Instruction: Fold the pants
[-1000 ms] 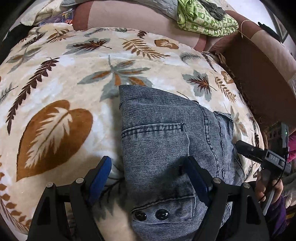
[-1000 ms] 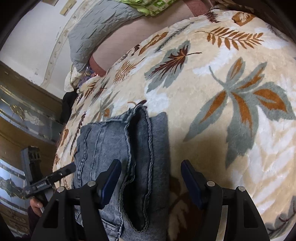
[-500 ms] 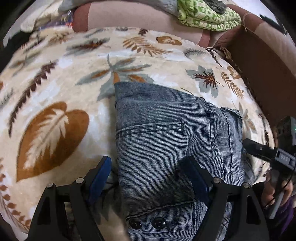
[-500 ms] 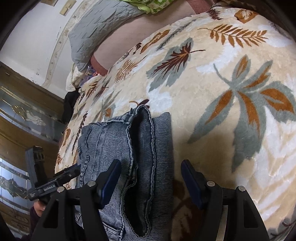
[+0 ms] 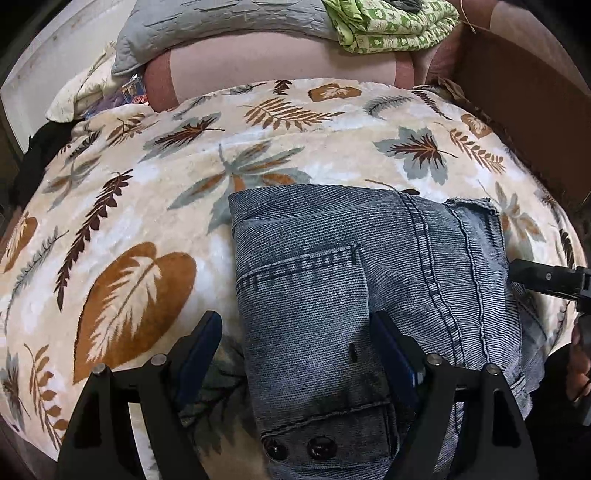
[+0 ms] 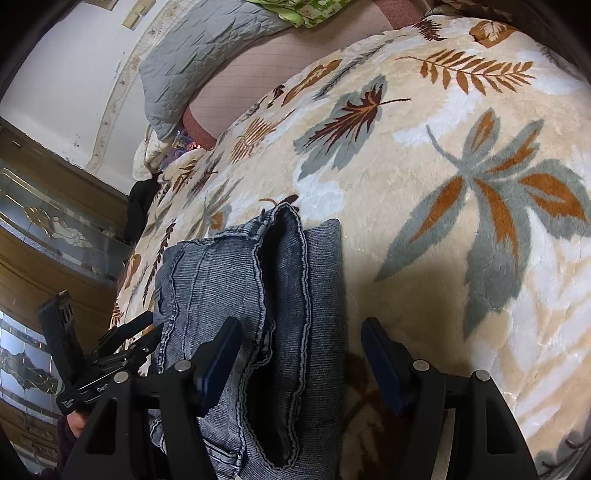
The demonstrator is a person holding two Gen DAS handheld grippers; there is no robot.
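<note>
Left gripper (image 5: 295, 350), jaws apart and straddling the near left edge of the folded pants (image 5: 351, 295) on the leaf-print blanket (image 5: 129, 206); right gripper (image 6: 301, 354), also apart, over their right edge; bundle's long axis runs away from both.

Leaf-print blanket (image 5: 155, 206), grey pillow (image 5: 221, 26) (quilted), green cloth (image 5: 388, 26)

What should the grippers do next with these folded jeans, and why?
Probably lower the right gripper and press the loose hem flat. The jeans already lie folded on the blanket, but the hem edge gapes open; both grippers, left gripper included, are open and holding nothing.
</note>
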